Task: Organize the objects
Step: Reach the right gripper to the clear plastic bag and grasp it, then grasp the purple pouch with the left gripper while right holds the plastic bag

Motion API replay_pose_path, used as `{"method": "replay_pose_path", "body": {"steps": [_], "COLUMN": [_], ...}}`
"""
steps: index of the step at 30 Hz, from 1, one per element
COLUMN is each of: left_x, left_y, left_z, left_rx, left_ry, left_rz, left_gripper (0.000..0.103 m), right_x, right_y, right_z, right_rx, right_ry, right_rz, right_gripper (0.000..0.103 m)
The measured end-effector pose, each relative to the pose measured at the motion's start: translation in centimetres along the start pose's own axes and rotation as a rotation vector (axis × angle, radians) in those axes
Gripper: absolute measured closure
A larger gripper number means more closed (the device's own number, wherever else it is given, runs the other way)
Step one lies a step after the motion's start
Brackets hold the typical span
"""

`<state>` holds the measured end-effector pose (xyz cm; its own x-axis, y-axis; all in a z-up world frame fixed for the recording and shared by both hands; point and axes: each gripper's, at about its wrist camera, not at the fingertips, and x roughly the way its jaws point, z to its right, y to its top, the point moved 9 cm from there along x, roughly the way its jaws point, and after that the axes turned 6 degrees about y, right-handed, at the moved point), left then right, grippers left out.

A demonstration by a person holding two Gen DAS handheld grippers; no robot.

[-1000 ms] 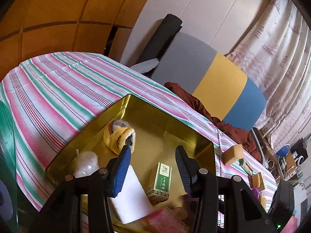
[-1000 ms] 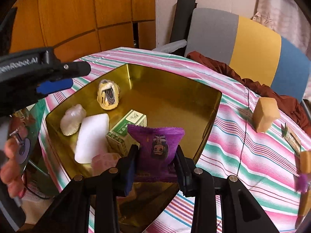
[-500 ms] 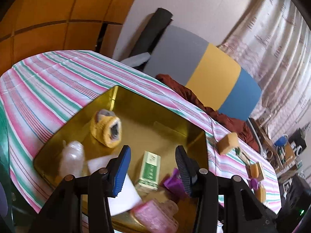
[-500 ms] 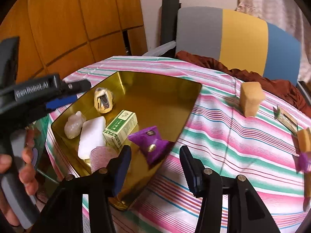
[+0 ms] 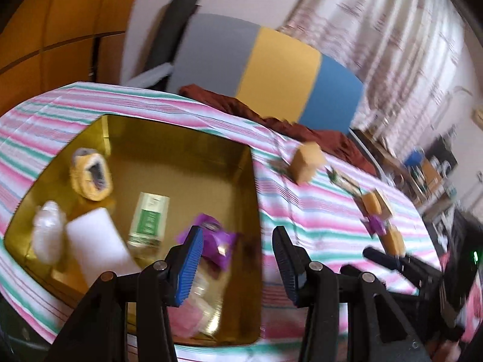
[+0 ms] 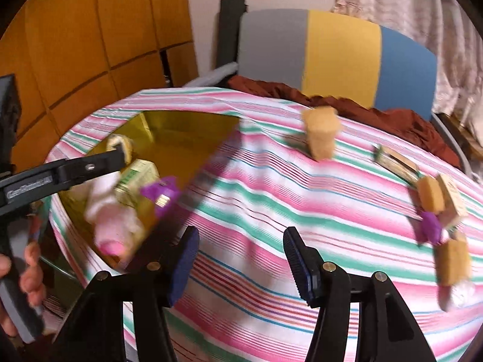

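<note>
On the pink-and-green striped tabletop [image 6: 271, 199] sits a gold metal tray [image 5: 187, 163] holding a white foam block [image 5: 96, 247], a green carton [image 5: 149, 218] and a purple snack packet [image 5: 215, 241]. Left tongs [image 5: 237, 267] and right tongs [image 6: 240, 267] both gape apart, empty.

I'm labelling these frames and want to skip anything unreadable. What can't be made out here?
- Green box, left wrist view: print too blurred to read.
- Pink packet, left wrist view: partly behind the open left gripper; shape unclear.
- Small items by the purple wrapper, right wrist view: motion blur smears them together.
- Gold tray, right wrist view: contents partly hidden by the other gripper's arm.
</note>
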<state>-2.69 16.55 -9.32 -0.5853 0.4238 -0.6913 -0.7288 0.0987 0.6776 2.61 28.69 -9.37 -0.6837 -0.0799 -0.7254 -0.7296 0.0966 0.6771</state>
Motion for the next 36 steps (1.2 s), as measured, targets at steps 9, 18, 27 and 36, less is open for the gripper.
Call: {"method": "replay_pose_path", "body": {"steps": [9,18,27,36], "left_x": [-0.3,0.2,1.6,4.6], "left_y": [-3.2,-5.3,-6.5,-7.1], "left_z": [5.5,9.1,14.3,21.7], "left_rx": [0.127,0.195,0.282,0.36], "left_ry": [-0.094,-0.126,-0.17,-0.242], "left_rz": [-0.047,-0.103,-0.162,-0.238], "left_gripper": [0.055,0.055,0.055,0.055], "right_x": [-3.3,-8.7,-7.3,-6.8], "right_y": [-3.6,-6.3,-9.5,-10.1], "right_z": [12.4,25.8,30.1,30.0], "right_rx": [0.113,0.202,0.313,0.305], "right_ry": [-0.194,-0.423,-0.357,-0.345], "right_rz": [-0.068,-0.102,-0.159,-0.2], "right_gripper": [0.039,0.022,0.024,0.044]}}
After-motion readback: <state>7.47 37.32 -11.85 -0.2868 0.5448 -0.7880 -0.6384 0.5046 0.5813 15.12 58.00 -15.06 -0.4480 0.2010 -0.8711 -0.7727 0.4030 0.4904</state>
